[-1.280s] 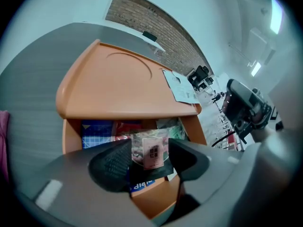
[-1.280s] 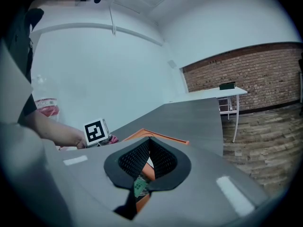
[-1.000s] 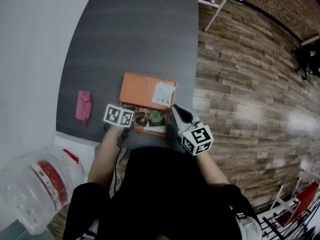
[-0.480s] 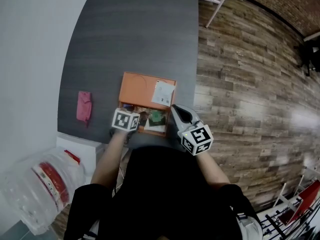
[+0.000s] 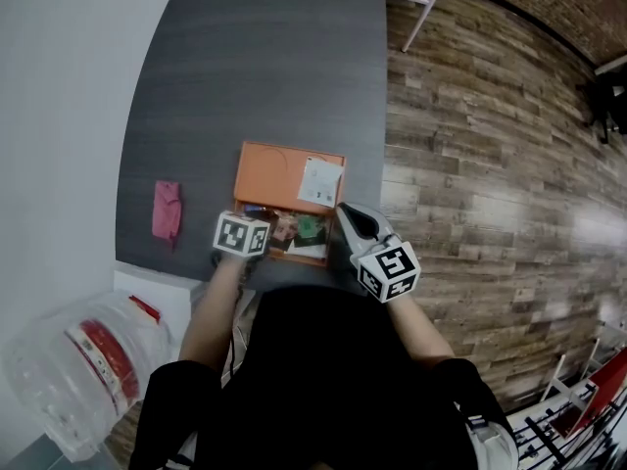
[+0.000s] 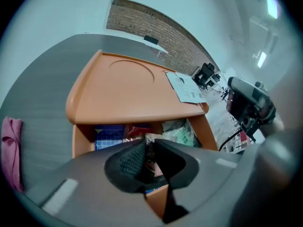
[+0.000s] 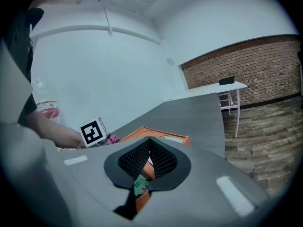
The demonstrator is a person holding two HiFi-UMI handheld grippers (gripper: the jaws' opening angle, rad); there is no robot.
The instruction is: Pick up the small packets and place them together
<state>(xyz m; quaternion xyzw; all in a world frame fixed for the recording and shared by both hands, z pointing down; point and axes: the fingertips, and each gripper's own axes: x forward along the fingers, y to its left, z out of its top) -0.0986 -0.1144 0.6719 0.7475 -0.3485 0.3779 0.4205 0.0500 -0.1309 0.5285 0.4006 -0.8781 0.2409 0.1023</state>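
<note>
Left gripper has edged in toward the open front of the orange plastic box on the dark grey table. Its jaws have just been closing, and now they pinch a small pale-and-red packet right at the box mouth. Right gripper hasn't budged: jaws together, nothing between them, parked by the box's right corner. More wait inside, a green packet and a blue checked packet. To do this well, I'd say draw the pinched packet out slowly, clear of the lid's overhang, so it doesn't slip or drag its neighbours. Hard to judge how much of it the pads hold, since the jaws cover most of it. The lid hides the back of the compartment, and in the head view the packets are a blur.
</note>
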